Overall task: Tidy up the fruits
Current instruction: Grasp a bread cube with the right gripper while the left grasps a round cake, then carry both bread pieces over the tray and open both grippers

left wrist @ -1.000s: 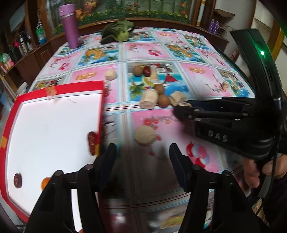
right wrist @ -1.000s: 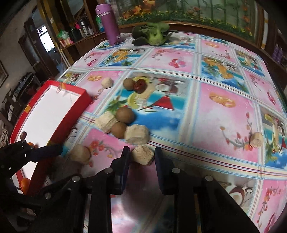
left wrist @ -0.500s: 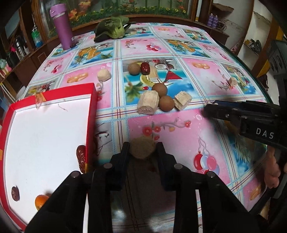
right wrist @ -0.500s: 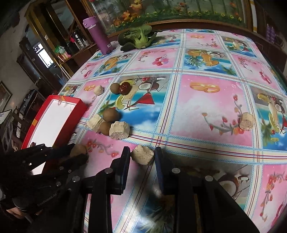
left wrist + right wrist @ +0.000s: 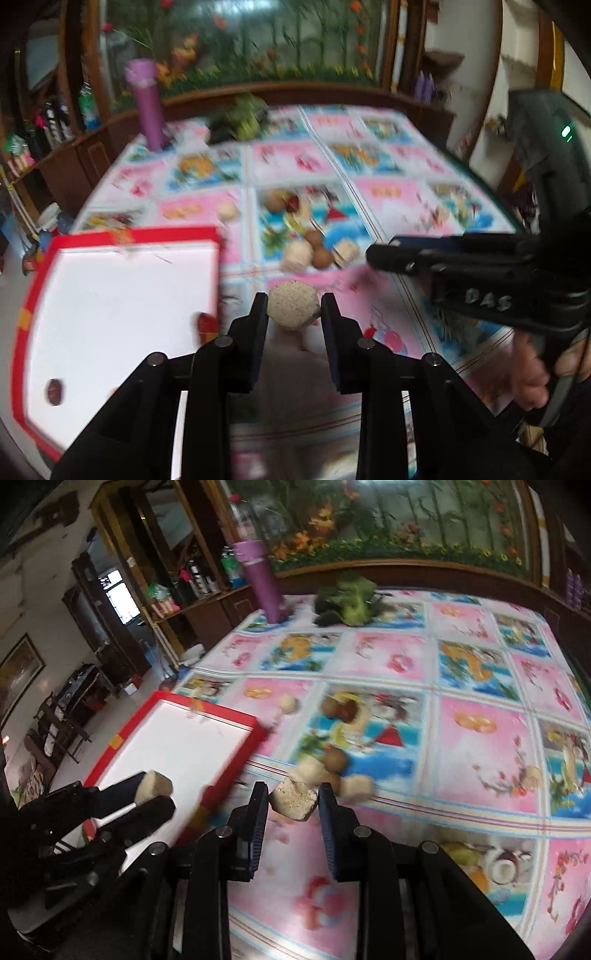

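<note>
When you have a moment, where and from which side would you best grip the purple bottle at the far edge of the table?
Probably the purple bottle mid-body, coming level from the near side: it stands upright, a tall round cylinder, with bare tablecloth in front of it.

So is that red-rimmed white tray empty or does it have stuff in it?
Not empty. The red-rimmed white tray holds a dark red fruit near its front and another red fruit by its right wall.

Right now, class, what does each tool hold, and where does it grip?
Left tool pinches a round beige chunk by its sides. Right tool pinches a jagged beige chunk likewise.
</note>
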Action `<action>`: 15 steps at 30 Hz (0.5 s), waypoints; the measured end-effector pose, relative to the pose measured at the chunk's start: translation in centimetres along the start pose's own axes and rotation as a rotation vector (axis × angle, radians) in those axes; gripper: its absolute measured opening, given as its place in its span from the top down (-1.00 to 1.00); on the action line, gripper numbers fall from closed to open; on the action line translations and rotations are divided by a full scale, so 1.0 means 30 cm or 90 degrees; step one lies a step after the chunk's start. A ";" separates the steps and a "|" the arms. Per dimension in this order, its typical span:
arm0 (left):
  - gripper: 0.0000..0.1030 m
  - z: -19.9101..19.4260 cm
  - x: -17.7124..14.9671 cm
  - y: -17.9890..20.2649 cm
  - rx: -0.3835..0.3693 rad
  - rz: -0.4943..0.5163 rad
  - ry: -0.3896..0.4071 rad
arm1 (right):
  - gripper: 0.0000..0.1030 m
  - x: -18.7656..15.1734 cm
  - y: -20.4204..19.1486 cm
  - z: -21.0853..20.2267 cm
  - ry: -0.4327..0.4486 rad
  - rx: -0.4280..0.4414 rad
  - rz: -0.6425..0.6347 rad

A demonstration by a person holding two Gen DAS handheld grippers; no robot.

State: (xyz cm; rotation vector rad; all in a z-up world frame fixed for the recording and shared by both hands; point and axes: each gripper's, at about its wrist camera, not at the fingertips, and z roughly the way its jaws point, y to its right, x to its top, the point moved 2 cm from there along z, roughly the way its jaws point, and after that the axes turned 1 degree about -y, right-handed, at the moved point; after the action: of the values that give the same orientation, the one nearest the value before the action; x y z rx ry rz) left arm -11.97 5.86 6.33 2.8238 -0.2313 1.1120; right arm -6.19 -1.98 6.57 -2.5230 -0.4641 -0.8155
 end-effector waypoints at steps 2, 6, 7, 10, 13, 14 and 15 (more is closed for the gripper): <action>0.40 -0.057 0.003 -0.056 0.016 -0.021 0.026 | 0.49 0.012 -0.066 0.019 -0.001 0.018 -0.016; 0.40 -0.159 -0.011 -0.211 0.091 -0.063 0.069 | 0.49 0.025 -0.246 0.087 -0.014 0.071 -0.061; 0.40 -0.179 -0.019 -0.261 0.110 -0.078 0.074 | 0.49 0.024 -0.272 0.100 -0.017 0.079 -0.068; 0.40 -0.213 -0.061 -0.371 0.154 -0.111 0.074 | 0.49 0.016 -0.362 0.159 -0.037 0.101 -0.088; 0.40 -0.223 -0.119 -0.488 0.192 -0.151 0.060 | 0.49 0.001 -0.418 0.222 -0.061 0.107 -0.108; 0.40 -0.223 -0.139 -0.518 0.200 -0.162 0.054 | 0.49 -0.003 -0.427 0.240 -0.067 0.106 -0.110; 0.40 -0.218 -0.158 -0.543 0.206 -0.172 0.047 | 0.49 -0.006 -0.434 0.254 -0.072 0.105 -0.112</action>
State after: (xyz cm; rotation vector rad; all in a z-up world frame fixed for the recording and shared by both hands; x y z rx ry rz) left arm -16.88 23.33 7.28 2.9524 0.3579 1.2851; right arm -8.48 12.84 4.94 -2.4077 -0.7676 -0.6683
